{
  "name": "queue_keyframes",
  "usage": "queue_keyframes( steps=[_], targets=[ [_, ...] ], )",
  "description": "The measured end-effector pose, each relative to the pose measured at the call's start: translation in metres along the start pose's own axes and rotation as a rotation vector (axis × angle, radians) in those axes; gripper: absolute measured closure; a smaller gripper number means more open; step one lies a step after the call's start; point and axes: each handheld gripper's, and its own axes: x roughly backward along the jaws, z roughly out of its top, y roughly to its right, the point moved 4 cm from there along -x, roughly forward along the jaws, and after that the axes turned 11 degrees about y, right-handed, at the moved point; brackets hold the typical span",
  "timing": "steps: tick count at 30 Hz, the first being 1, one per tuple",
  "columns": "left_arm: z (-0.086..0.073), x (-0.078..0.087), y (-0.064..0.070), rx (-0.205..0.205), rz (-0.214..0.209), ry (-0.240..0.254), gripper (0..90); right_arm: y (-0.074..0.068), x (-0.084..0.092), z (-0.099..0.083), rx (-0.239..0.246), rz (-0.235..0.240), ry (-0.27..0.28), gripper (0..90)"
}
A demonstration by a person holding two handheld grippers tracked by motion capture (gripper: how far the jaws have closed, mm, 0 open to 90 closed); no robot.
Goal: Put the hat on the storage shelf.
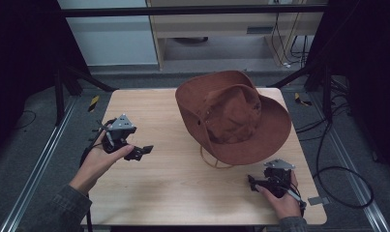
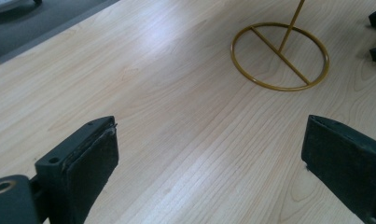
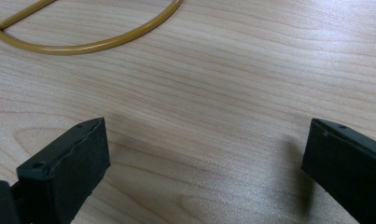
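Wood of a pale, light-grained table point(image 1: 183, 193) is being shown from the high view, with grey floor and dark frame legs around it. A brown wide-brimmed hat point(image 1: 233, 116) is being carried on a thin gold wire stand point(image 1: 213, 162) toward the far right part of the table, tilted so that its crown is being turned toward the person's side. The stand's ring base point(image 2: 279, 56) is being seen flat on the wood in the left gripper view, crossed by a straight bar from which a slim upright rod is rising; part of the same ring is being seen at the top of the right gripper view point(image 3: 83, 44).

The left gripper point(image 1: 140, 152) is being held in the person's left hand point(image 1: 98, 162) over the near left of the table, well apart from the hat, its jaws being kept wide apart with nothing between them and only bare wood being seen in the gap. The right gripper point(image 1: 253, 182) is being held in the right hand point(image 1: 284, 200) at the near right, just beside the hat's front brim, its jaws likewise being held wide apart over bare wood, clamped on nothing.
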Motion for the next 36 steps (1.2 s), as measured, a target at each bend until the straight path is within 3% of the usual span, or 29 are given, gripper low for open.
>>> queue_keyframes(
  steps=[19, 28, 36],
  targets=[
    [-0.074, -0.020, -0.012, 0.083, 0.053, -0.071, 3.7, 0.000, 0.000, 0.000, 0.000, 0.000, 0.000, 0.7],
    [-0.102, -0.022, -0.017, 0.117, 0.072, -0.091, 4.0, 0.000, 0.000, 0.000, 0.000, -0.001, -0.001, 0.7],
    [-0.116, -0.022, -0.028, 0.125, 0.114, -0.095, 3.9, 0.000, 0.000, 0.000, 0.001, 0.000, 0.000, 0.7]
  ],
)
